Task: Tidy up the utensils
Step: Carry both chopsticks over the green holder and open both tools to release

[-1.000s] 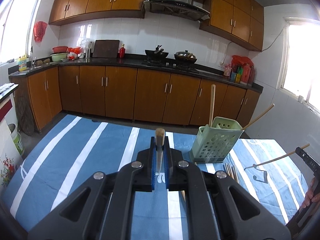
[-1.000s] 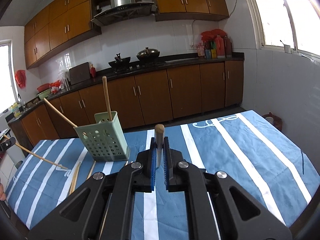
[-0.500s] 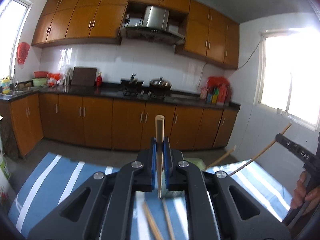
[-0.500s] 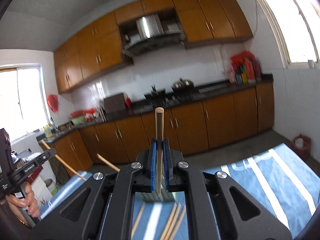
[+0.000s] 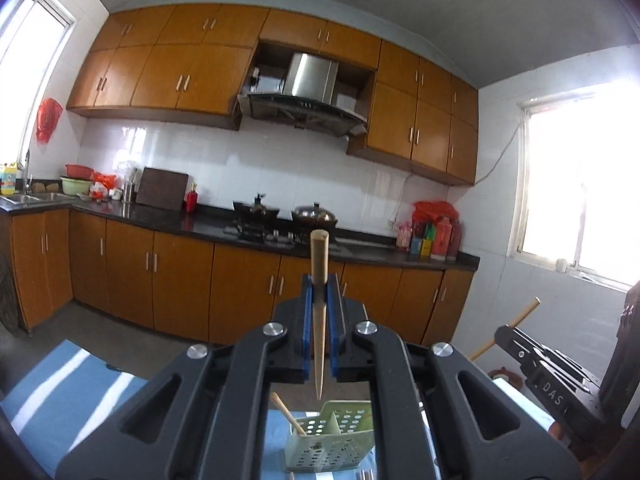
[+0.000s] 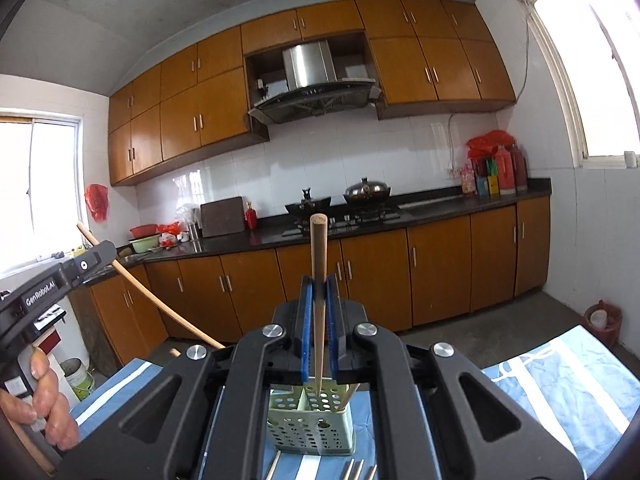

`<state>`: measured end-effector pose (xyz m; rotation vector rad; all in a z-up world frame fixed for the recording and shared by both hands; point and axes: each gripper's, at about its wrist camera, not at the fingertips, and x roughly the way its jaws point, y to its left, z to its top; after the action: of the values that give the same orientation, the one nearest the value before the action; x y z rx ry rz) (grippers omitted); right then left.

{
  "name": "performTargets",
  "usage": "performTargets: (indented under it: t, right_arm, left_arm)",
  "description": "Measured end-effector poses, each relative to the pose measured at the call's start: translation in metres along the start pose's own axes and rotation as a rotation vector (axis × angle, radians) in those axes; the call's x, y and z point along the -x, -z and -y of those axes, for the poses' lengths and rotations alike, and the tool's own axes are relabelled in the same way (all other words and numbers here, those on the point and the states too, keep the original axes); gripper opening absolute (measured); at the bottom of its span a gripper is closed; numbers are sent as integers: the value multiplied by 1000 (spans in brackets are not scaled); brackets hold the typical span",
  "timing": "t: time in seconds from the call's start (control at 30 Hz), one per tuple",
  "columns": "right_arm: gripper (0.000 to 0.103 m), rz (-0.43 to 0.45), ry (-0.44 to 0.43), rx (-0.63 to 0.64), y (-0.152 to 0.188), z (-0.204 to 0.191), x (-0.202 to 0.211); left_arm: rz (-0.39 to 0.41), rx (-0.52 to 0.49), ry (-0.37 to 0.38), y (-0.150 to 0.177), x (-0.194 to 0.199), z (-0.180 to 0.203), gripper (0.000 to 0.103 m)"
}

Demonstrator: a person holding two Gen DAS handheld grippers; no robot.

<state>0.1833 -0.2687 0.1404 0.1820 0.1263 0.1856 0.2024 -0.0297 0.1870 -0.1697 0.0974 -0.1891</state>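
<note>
Chopstick (image 5: 319,320) clamped in left gripper (image 5: 319,292), tip above green holder (image 5: 332,446) rim

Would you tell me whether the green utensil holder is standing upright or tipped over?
Upright. In both wrist views the green utensil holder stands on its base on the striped tablecloth, open top up, with a chopstick leaning inside.

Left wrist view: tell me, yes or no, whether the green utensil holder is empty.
No: a wooden stick already stands slanted in the left compartment of the green utensil holder.
</note>
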Motion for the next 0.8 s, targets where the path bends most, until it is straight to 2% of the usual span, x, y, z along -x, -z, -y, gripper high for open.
performTargets:
  t: [0.43, 0.53, 0.67, 0.8]
  right_arm:
    - [8, -157, -14, -28, 36, 4, -39]
    - [9, -171, -10, -28, 38, 5, -38]
    - [24, -163, 2, -37, 34, 6, -32]
    - [25, -141, 16, -38, 28, 8, -16]
  left_arm:
    - [-194, 21, -6, 56, -54, -20, 8]
    - [-203, 28, -17, 57, -57, -23, 8]
    - [-196, 28, -32, 53, -52, -26, 11]
    - [-189, 40, -48, 46, -36, -34, 14]
